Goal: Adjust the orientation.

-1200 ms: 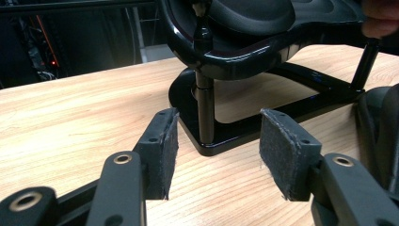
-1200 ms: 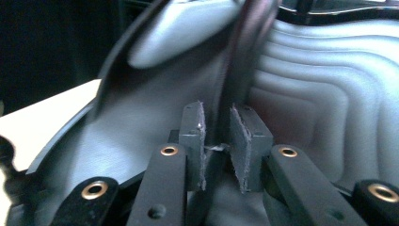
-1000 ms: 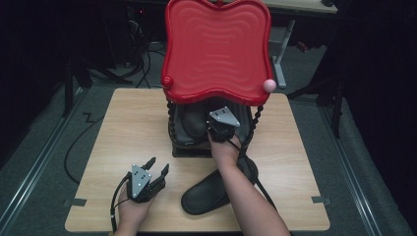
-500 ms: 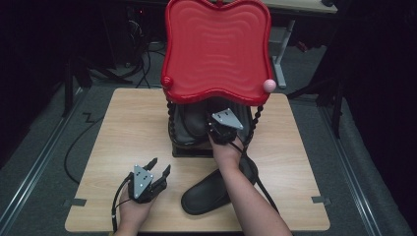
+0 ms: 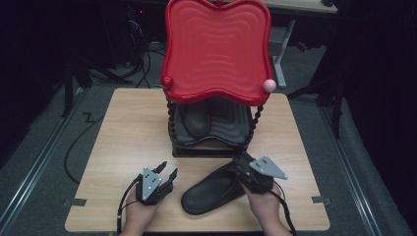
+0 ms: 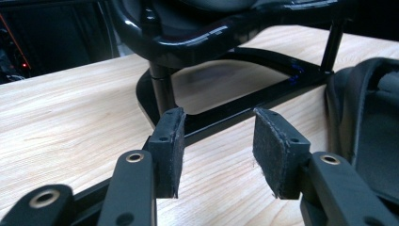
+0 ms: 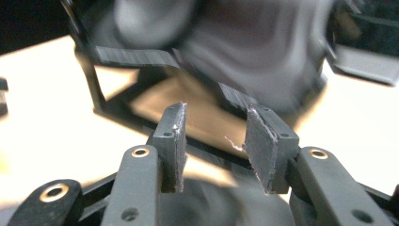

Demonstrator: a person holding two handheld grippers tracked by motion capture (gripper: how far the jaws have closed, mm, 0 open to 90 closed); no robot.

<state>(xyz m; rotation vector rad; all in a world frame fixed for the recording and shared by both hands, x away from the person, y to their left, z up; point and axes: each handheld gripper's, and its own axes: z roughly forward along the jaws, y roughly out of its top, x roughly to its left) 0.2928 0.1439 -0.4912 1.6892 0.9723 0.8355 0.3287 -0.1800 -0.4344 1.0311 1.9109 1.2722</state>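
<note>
Black and rubbery-looking, the slipper (image 5: 215, 189) lies flat on the counter (image 5: 123, 132) just in front of the shoe rack (image 5: 211, 132), sole down, its long axis running diagonally: the rounded end nearest the rack's base sits under the right hand-held gripper (image 5: 244, 164), the other end points away from the rack toward the person. Its mate (image 5: 196, 119) already rests on the rack's lower black shelf, beneath the red top tray (image 5: 216, 49). The right hand-held gripper hovers over the slipper's rack-side end with its jaws spread and nothing between them; the left hand-held gripper (image 5: 165, 170), also spread and empty, waits on the counter beside the slipper, on the side away from the right one. The likely trouble is a shallow pinch on the soft upper edge, letting the slipper sag, swing and slip out, or its trailing end catching the rack's base rail or a twisted post (image 5: 171, 123) and knocking the seated mate askew.
</note>
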